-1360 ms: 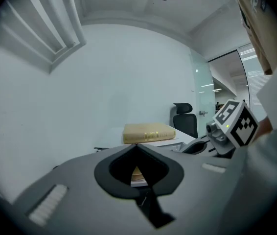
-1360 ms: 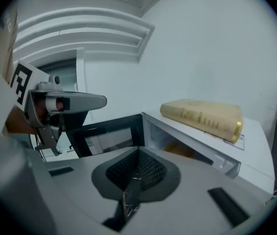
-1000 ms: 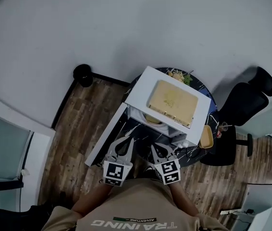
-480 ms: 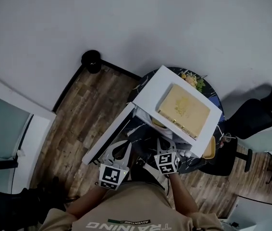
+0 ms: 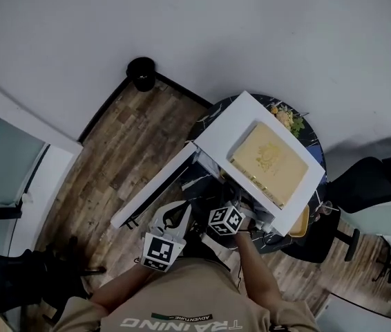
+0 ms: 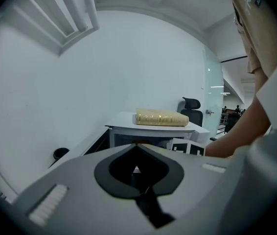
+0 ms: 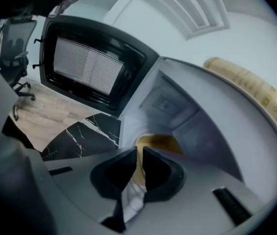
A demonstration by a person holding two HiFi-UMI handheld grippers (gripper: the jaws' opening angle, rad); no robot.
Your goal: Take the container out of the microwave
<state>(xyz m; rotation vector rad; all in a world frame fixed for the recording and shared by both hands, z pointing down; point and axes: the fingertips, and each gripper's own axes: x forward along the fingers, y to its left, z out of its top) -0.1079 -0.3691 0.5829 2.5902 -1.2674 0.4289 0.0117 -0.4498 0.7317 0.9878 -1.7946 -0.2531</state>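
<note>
The white microwave (image 5: 231,126) stands on a dark marble table (image 7: 87,133) with its door (image 5: 155,185) swung open to the left. A yellow container (image 7: 160,142) sits inside the cavity. My right gripper (image 7: 139,151) reaches into the opening, its jaws a narrow slit apart, and the container lies just beyond the tips and shows through the slit. The head view shows this right gripper (image 5: 237,203) at the cavity mouth. My left gripper (image 5: 180,211) hangs back in front of the door, and in its own view the left gripper (image 6: 136,148) is shut and holds nothing.
A flat gold box (image 5: 268,161) lies on top of the microwave. A plate of food (image 5: 287,121) sits behind it and a yellow bowl (image 5: 299,221) beside it. A black office chair (image 5: 372,178) stands to the right. A black round object (image 5: 141,72) sits on the wooden floor by the wall.
My right gripper has moved forward from in front of the microwave into its opening. The left gripper has stayed back by the door. The head camera has shifted.
</note>
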